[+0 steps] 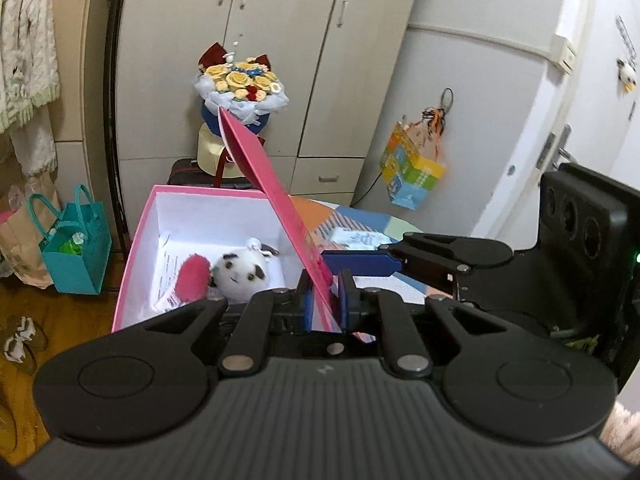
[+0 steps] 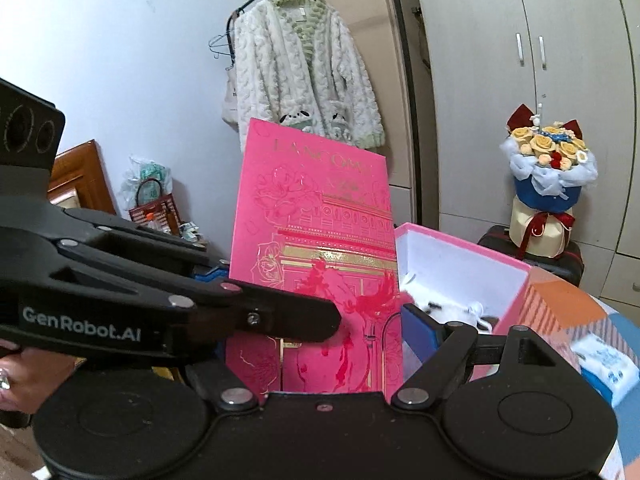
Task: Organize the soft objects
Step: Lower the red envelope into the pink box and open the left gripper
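Observation:
A pink box (image 1: 136,264) with a white inside stands open on the table. Inside lie a white plush with black patches (image 1: 240,274) and a pink fuzzy toy (image 1: 194,276). My left gripper (image 1: 326,300) is shut on the lower edge of the pink lid (image 1: 260,176) and holds it upright, tilted, over the box's right side. My right gripper (image 2: 396,344) stands around the lid (image 2: 316,240), whose printed face fills that view; its left finger is hidden behind the lid. The box (image 2: 516,292) shows to the right there, with the white plush (image 2: 460,308) partly visible.
A flower bouquet (image 1: 240,88) stands on a dark suitcase behind the box. A teal bag (image 1: 76,248) sits on the floor at left. A white packet (image 1: 356,238) lies on the patterned table cover. Wardrobe doors stand behind. A fluffy robe (image 2: 304,68) hangs on a rail.

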Tool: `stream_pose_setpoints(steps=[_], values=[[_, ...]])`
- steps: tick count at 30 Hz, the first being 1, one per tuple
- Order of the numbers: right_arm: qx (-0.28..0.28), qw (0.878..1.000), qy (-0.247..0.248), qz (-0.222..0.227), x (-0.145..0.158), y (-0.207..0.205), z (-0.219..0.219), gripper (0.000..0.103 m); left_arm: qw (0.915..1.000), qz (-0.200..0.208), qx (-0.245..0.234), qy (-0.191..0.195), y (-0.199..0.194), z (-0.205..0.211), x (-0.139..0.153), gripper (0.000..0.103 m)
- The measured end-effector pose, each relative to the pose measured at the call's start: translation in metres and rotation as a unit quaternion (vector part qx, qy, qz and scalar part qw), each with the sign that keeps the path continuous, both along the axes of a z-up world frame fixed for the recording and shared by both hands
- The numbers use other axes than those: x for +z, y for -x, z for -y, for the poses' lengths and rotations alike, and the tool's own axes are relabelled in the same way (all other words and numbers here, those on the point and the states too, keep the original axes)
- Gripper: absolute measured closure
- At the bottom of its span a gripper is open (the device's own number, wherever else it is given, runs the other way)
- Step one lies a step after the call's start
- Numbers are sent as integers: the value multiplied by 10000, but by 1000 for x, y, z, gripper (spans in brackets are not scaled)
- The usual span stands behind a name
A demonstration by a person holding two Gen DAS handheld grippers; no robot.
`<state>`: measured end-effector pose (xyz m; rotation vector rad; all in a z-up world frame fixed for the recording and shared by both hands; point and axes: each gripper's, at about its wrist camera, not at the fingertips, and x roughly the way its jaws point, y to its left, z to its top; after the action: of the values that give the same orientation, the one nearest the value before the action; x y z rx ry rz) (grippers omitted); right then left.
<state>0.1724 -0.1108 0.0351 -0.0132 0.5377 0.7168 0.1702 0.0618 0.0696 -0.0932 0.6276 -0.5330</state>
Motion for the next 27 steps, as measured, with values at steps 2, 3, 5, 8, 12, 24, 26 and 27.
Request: stream_pose_setpoints(steps=[2,3,5,8,12,24,26,27], values=[[6,9999,-27,-107,-4,-18,-5,20,9999,-93,31,70,-18,-5,-6,92],[4,9998,-31,-176,-7,-26,-7,20,9998,-144,46,102,-26,-7,-10,92],[-13,9996,3,-286,-14,-42,-10,20,9994,-280,62,182,-44,-11,-19,92],[-57,9988,73,-482,-26,-62,-13,20,9984,-499,51,267,-66,-15,-36,92],[-160,9963,158,-833,-46,-81,-15,20,9959,-825,-33,368,-88,-17,-59,93],[-515,9938,334,-925,-59,-86,-15,21,9939,-934,-382,447,-116,-4,-79,93],[-583,9941,389,-831,-59,-84,-16,21,9944,-884,-412,411,-119,-1,-79,93],[-611,9940,422,-799,-58,-84,-16,21,9940,-915,-419,420,-121,0,-80,93]])
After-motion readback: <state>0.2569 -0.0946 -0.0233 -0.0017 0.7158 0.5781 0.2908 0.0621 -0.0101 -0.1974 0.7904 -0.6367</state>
